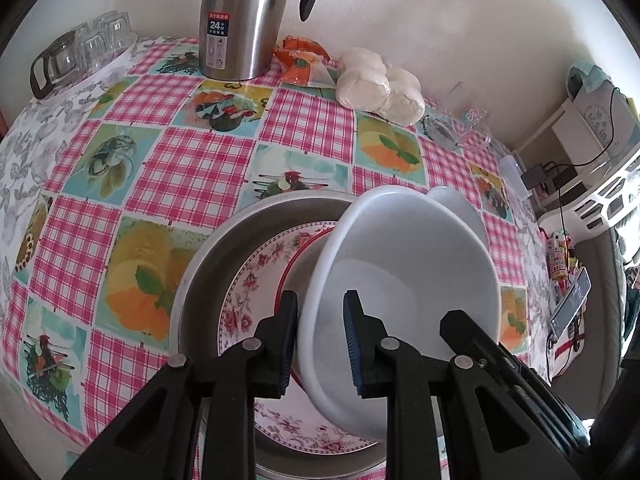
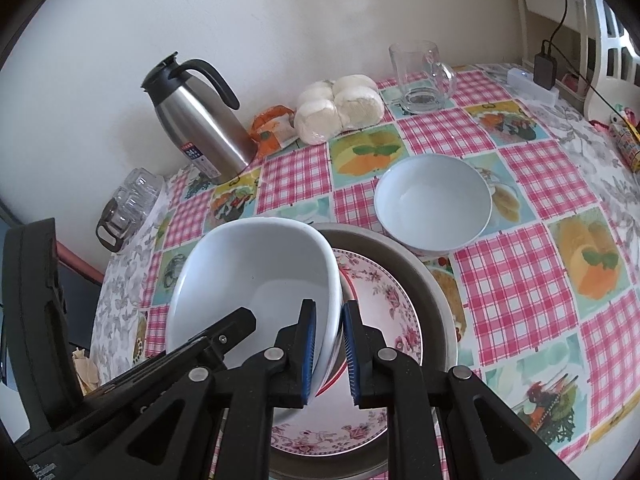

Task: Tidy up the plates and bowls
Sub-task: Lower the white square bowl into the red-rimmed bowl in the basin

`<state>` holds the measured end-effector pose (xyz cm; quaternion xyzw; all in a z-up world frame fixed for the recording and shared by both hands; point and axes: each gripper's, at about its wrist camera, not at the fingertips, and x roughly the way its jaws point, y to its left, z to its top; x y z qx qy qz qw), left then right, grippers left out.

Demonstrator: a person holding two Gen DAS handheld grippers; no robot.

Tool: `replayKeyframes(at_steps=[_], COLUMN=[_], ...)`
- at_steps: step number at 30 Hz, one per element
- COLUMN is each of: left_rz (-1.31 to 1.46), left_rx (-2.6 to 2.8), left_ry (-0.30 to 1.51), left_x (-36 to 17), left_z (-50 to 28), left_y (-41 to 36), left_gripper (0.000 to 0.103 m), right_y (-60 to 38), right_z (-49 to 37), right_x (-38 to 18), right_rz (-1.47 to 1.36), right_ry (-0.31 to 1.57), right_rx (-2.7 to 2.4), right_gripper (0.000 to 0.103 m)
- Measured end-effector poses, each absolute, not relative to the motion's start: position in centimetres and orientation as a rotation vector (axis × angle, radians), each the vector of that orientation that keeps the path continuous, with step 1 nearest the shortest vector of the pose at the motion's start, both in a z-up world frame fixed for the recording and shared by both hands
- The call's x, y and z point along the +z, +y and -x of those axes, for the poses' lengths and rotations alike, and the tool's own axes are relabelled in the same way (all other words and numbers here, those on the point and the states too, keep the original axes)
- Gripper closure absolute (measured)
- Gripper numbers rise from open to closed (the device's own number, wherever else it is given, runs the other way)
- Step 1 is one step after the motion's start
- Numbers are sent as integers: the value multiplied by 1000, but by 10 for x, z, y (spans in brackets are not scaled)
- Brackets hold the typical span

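Note:
A white bowl (image 1: 404,272) (image 2: 256,280) is held tilted over a floral plate (image 1: 256,276) (image 2: 392,300) that lies in a round metal tray (image 1: 216,248) (image 2: 424,272). My left gripper (image 1: 320,336) straddles the bowl's left rim, one pad outside and one inside. My right gripper (image 2: 330,344) pinches the bowl's right rim between its blue pads. A red-rimmed dish (image 2: 340,376) sits under the bowl on the plate. A second white bowl (image 2: 434,208) (image 1: 460,208) stands on the table behind the tray.
A steel thermos jug (image 1: 240,20) (image 2: 196,116), an orange snack packet (image 1: 300,64), a bag of white buns (image 1: 380,84) (image 2: 340,104) and a glass mug (image 2: 420,76) stand along the wall. Glassware (image 1: 80,52) sits far left. The table's right edge (image 1: 536,256) drops off.

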<state>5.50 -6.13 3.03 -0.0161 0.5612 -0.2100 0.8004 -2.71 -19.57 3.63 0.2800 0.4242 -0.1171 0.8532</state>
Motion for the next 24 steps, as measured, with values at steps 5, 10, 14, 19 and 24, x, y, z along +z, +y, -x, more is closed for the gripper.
replayKeyframes(at_steps=[5, 10, 14, 19, 24], left_rz=[8, -6, 19, 47, 44], left_rx=[-450, -449, -456, -462, -459], left_ry=[1190, 1182, 1197, 1206, 1208], left_x=[30, 31, 30, 33, 35], left_z=[-55, -55, -56, -57, -56], left_y=[-65, -67, -64, -59, -59], left_gripper=[78, 78, 78, 77, 75], right_y=[-199, -199, -200, -201, -201], right_z=[24, 24, 25, 28, 27], right_x=[28, 29, 28, 32, 31], right_rz=[-602, -599, -607, -607, -609], right_ry=[907, 904, 902, 882, 887], right_rx=[-251, -252, -249, -255, -253], right_gripper=[86, 86, 86, 86, 86])
